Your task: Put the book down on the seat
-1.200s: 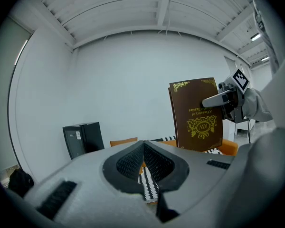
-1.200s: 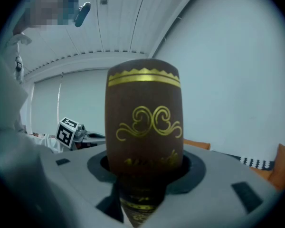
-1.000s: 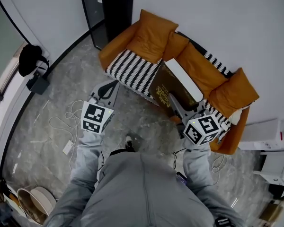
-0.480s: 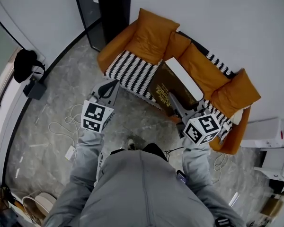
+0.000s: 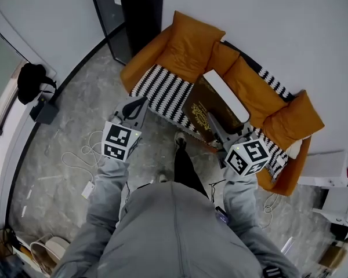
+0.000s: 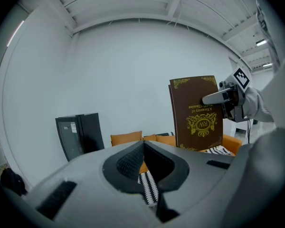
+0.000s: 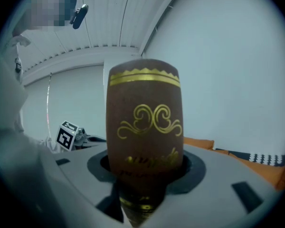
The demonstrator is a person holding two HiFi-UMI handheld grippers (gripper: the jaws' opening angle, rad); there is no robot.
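Head view looks steeply down, sofa [image 5: 188,42] at 12 o'clock. Both gripper views face forward, slightly upward; all three share the book [image 5: 206,106], closest in the right one.

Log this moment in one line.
right gripper: shut on book | left gripper: shut, empty | book: upright, off the seat | task: not done

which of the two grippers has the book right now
The right gripper: its jaws are clamped on the brown book, holding it upright. The left gripper has its jaws together with nothing between them.
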